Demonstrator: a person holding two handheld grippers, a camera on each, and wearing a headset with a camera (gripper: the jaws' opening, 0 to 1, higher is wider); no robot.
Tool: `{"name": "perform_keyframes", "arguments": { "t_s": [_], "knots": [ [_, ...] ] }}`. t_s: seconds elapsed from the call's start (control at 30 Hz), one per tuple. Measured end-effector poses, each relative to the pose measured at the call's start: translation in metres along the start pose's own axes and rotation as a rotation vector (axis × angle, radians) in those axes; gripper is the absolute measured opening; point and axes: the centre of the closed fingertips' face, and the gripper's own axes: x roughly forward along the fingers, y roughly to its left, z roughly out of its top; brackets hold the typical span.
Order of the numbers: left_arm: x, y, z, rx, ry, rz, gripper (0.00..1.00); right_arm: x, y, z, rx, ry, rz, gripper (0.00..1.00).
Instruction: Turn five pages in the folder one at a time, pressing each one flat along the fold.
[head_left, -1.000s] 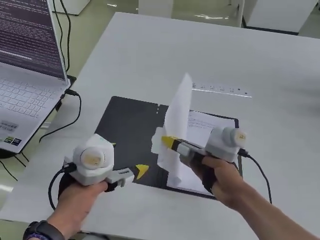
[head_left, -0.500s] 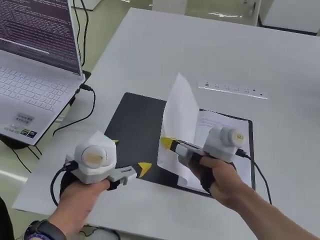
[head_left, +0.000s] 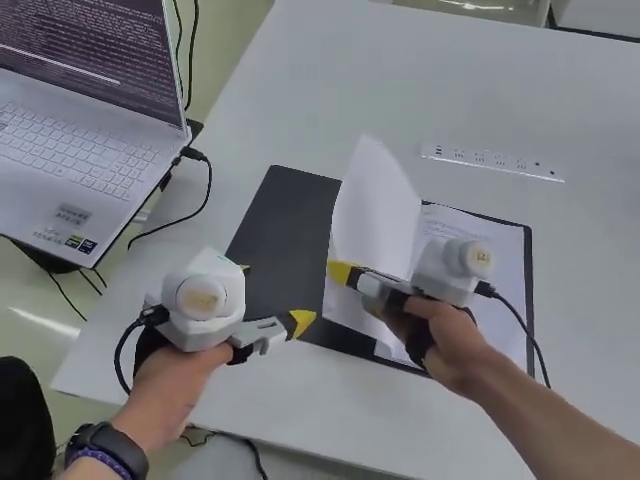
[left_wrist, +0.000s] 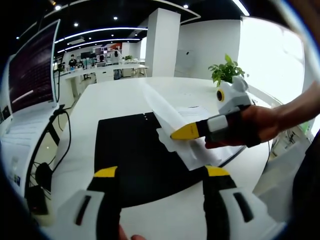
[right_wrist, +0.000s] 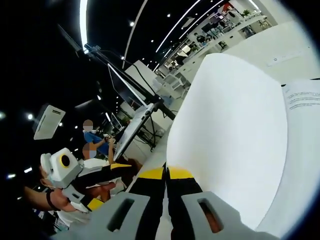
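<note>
The right gripper (head_left: 342, 272) pinches a thin white page (head_left: 375, 205) between its yellow-tipped jaws. The sheet curls upright over the flat, matte-black folder (head_left: 275, 240) lying open on the smooth white table (head_left: 330, 90). The left gripper (left_wrist: 162, 172) hovers at the folder's near edge, jaws spread.

The page (head_left: 375, 210) is thin white paper, the folder (head_left: 275, 245) matt black, the table (head_left: 330, 80) smooth white.
</note>
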Motion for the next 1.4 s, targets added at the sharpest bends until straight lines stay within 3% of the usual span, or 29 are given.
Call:
{"name": "perform_keyframes", "arguments": {
  "t_s": [0.27,0.67,1.07,1.4],
  "knots": [
    [0.001,0.002,-0.004,-0.01,0.011,0.005,0.66,0.015,-0.008,-0.015,0.028,0.043,-0.004,0.0],
    [-0.001,0.007,-0.011,-0.015,0.033,0.003,0.66,0.041,-0.021,-0.028,0.077,0.061,-0.016,0.0],
    [-0.003,0.009,-0.017,-0.028,0.048,0.001,0.65,0.054,-0.042,-0.05,0.139,0.093,-0.084,0.0],
    [0.0,0.005,-0.024,-0.03,0.072,-0.014,0.64,0.058,-0.037,-0.048,0.165,0.083,-0.068,0.17]
  ]
}}
